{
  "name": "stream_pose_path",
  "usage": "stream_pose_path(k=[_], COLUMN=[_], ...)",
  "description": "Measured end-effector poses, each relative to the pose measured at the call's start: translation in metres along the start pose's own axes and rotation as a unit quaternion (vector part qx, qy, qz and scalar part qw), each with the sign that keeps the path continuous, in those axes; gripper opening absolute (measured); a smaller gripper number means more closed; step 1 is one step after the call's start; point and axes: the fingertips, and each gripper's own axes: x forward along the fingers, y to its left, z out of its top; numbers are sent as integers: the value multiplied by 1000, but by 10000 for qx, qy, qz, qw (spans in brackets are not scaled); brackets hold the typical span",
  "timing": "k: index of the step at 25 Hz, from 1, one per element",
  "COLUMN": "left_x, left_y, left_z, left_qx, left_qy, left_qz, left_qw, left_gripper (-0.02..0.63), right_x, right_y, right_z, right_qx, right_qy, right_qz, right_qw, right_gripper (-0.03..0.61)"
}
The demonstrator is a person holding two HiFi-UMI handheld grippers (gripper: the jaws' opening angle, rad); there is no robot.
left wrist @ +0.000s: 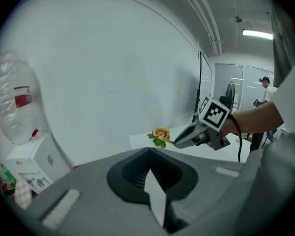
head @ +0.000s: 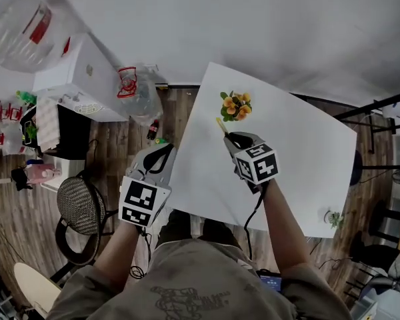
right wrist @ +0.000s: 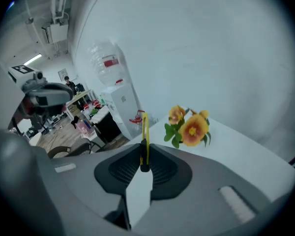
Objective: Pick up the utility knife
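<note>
Showing the right gripper (head: pixel 230 137) clamped on the utility knife (head: pixel 221 125), seen from the head view, the left gripper view and the right gripper view.

Right gripper. Its two fingers (right wrist: pixel 164 170) are closed on the slim yellow-and-black utility knife, which stands edge-on between the dark ribbed pads. The black end of the handle sits in the grip, and the yellow length projects forward past the fingertips. From above, the knife's free end points toward the small bunch of orange and yellow flowers (head: pixel 236 105) at the far side of the white desk (head: pixel 300 159). The knife lies just short of the flowers, apart from them. In the left gripper view the right gripper hangs above the desk surface with the knife in it, and the knife appears clear of the desk.

Left gripper (head: pixel 164 150). Its fingers (left wrist: pixel 132 173) are together at the tips, with nothing between them. It is held off the near left edge of the desk, over the wooden floor (head: pixel 27 225), well apart from the knife.

Marker cubes. One cube with square markers (head: pixel 259 164) rides on the right gripper, above the person's forearm. Another (head: pixel 143 202) rides on the left.

Surroundings. At the left stand a white water dispenser (head: pixel 80 72) with a clear bottle (head: pixel 20 25) on top and a black mesh chair (head: pixel 80 205).
</note>
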Motion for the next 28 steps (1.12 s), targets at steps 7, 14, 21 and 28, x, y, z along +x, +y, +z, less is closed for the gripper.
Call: stream_pose_path(k=[7, 14, 21, 28], left_x=[-44, -95, -158, -193], left_y=[7, -6, -18, -28], left_z=[54, 129, 200, 222], left_qx=[436, 1110, 1247, 1370], left_qy=[-542, -1331, -2158, -2473], left_qz=[294, 476, 581, 862], left_qw=[9971, 9837, 9667, 9553], left_gripper=[0, 0, 0, 0], right_x=[-106, -220, -322, -390], right_y=[32, 68, 103, 111], right_z=[84, 156, 186, 167], right_qx=[-324, -768, -1012, -692], right_qy=[-1358, -2823, -3975, -4616], right_qz=[-133, -389, -648, -940], right_qw=[9901, 9555, 9097, 8794], right_gripper=[81, 83, 83, 81])
